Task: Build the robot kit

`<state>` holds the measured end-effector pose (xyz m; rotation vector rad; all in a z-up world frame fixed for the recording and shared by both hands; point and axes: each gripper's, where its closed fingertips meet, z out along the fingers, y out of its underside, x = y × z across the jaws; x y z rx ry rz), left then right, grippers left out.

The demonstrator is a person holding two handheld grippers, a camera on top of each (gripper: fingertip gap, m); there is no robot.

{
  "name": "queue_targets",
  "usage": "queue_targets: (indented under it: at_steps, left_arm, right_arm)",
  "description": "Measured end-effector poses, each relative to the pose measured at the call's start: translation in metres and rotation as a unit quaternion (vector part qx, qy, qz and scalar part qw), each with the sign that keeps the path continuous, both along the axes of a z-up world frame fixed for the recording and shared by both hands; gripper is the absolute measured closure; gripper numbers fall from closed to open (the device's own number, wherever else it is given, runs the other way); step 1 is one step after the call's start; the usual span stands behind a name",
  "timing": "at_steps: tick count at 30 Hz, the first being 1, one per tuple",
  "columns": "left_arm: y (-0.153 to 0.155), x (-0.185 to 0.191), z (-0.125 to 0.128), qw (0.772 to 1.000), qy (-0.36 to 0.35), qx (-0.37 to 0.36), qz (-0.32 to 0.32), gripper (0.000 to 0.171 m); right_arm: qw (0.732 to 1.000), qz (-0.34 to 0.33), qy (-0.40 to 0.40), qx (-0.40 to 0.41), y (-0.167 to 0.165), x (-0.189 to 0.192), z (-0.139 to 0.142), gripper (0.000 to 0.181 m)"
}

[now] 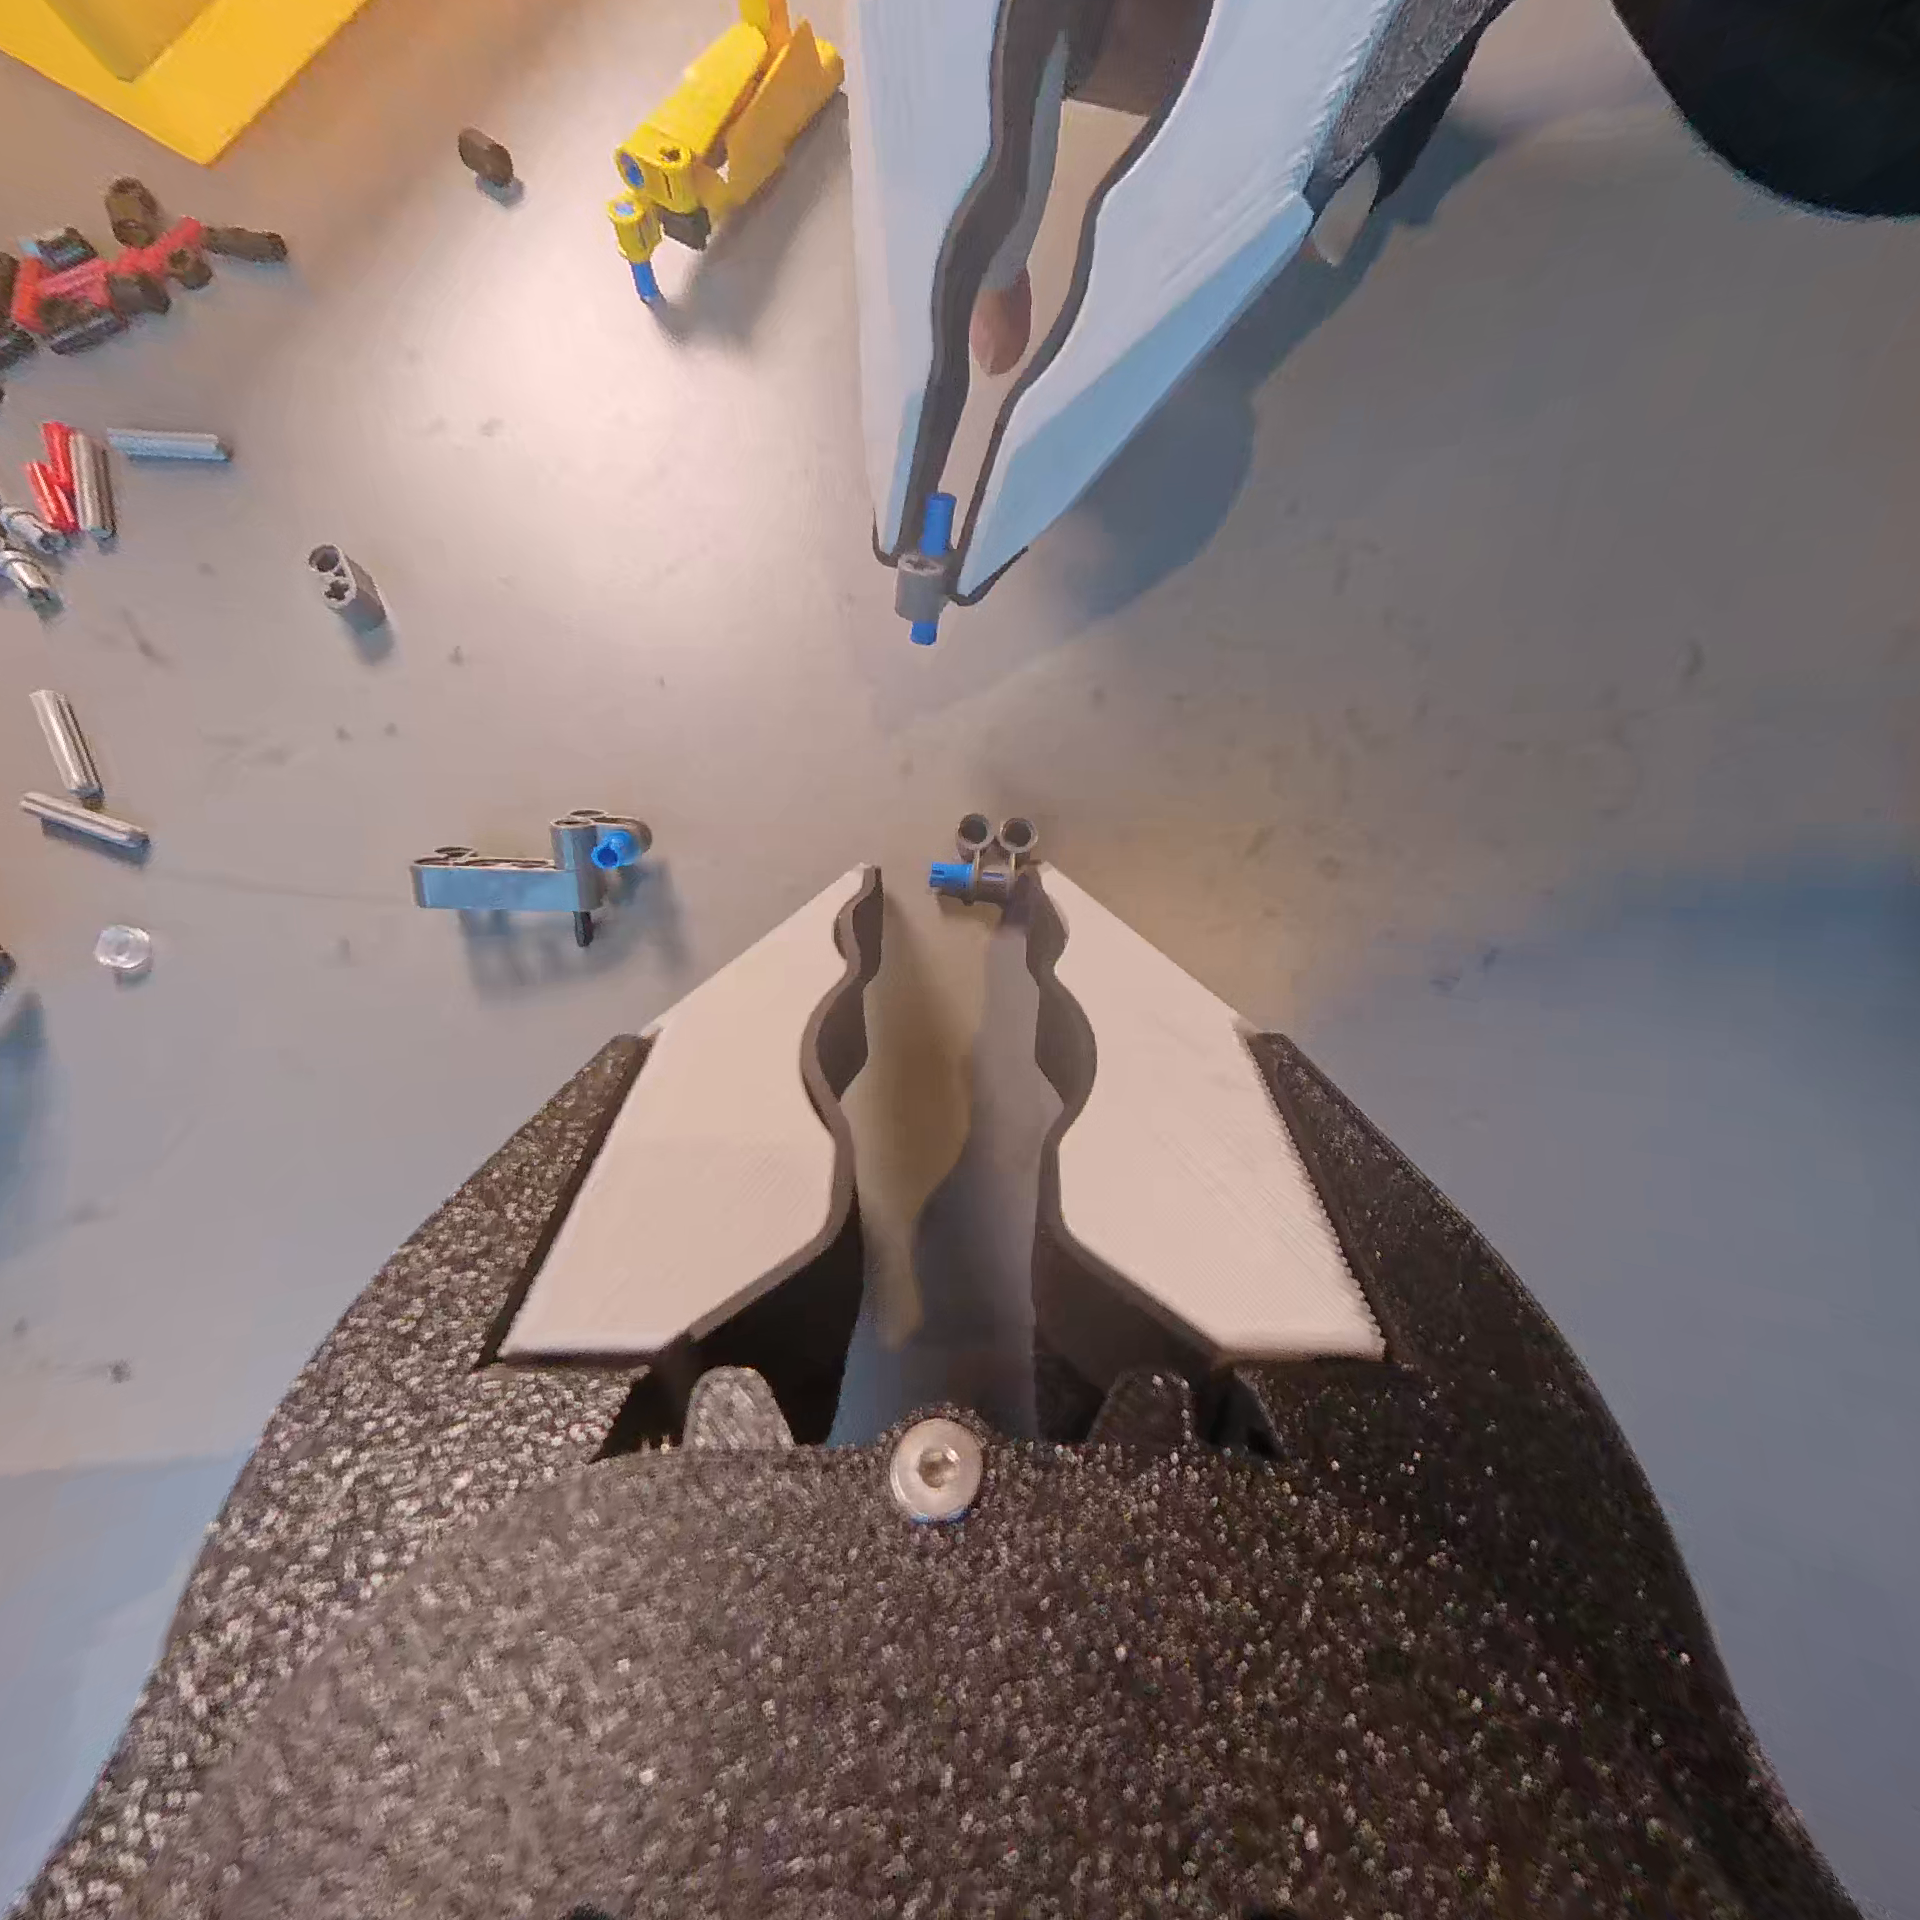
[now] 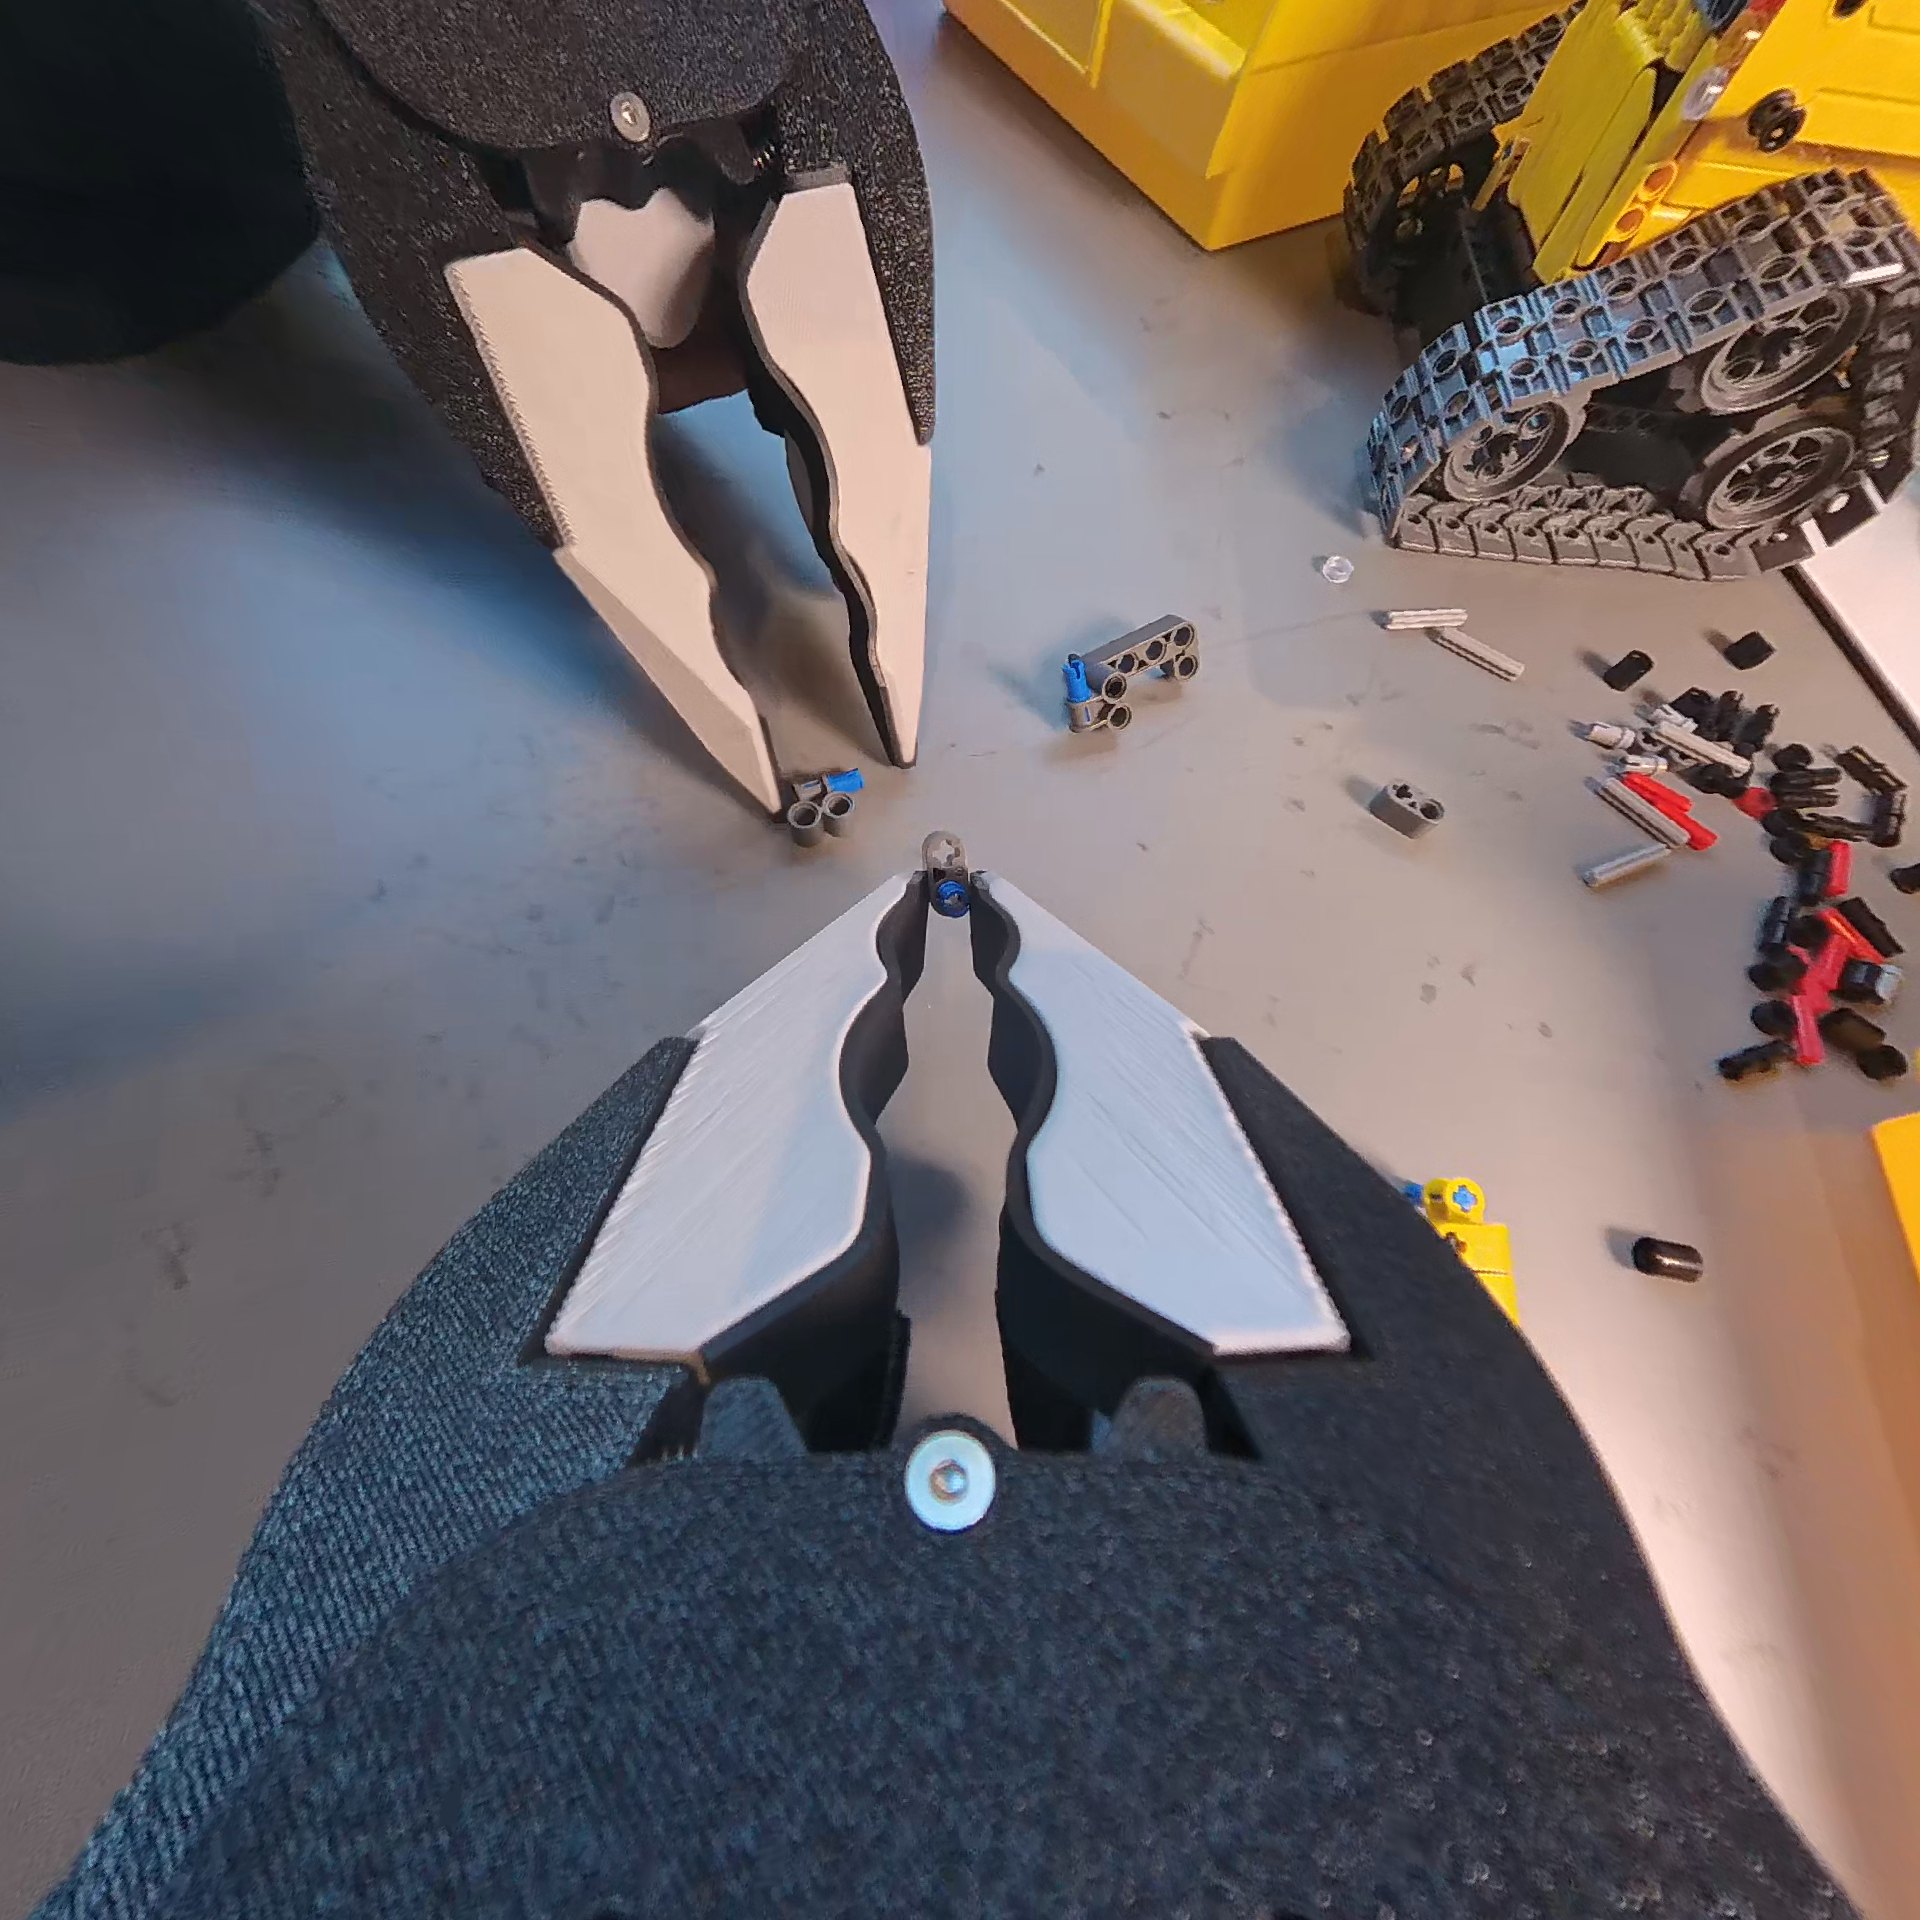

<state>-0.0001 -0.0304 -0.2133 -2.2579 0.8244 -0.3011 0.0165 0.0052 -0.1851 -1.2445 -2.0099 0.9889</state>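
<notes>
Two grippers meet tip to tip over a grey counter (image 2: 312,935) scattered with small building-toy parts.

In the right wrist view, going left to right: the left gripper (image 2: 836,774) comes in from 11 o'clock with its fingers spread apart and holding nothing, a small grey double connector with a blue pin (image 2: 821,808) lying on the counter at their tips. The right gripper (image 2: 945,883) rises from 6 o'clock, its fingers clenched on a small grey connector with a blue pin (image 2: 945,868). At 2 o'clock lies a grey beam piece (image 2: 1138,670), then a grey block (image 2: 1406,806), loose grey rods (image 2: 1455,634) and a heap of black and red pins (image 2: 1808,883). At 1 o'clock stands a yellow tracked toy vehicle (image 2: 1662,364) before a yellow box (image 2: 1195,114).
</notes>
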Motion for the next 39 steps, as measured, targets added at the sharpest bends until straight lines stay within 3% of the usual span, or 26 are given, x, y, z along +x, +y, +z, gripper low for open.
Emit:
queue_targets:
  at_steps: [9,16,22,30,36,39]
  left_arm:
    - [0.006,-0.021,0.002,0.999,0.013,0.017,0.028,0.154]
    - [-0.003,-0.001,0.003,0.999,-0.036,-0.001,0.024,0.142]
    - [0.005,0.008,0.0,0.999,-0.018,0.019,0.026,0.141]
    - [0.004,0.018,-0.001,0.999,-0.012,0.029,-0.016,0.162]
    - [-0.001,0.017,0.0,0.999,-0.007,0.033,-0.037,0.161]
    - [-0.003,0.01,0.002,0.999,0.0,0.037,-0.026,0.151]
  right_arm:
    - [1.0,0.0,0.001,0.0,0.0,0.0,0.001,0.173]
    - [1.0,-0.003,0.003,-0.002,0.002,0.0,0.001,0.173]
    - [1.0,0.0,0.002,-0.002,0.0,0.0,0.001,0.173]
    - [1.0,0.001,0.004,-0.002,0.0,0.0,0.002,0.173]
    - [1.0,0.004,0.005,-0.003,-0.002,0.0,0.002,0.173]
    - [1.0,0.005,0.005,-0.003,-0.002,0.001,0.002,0.173]
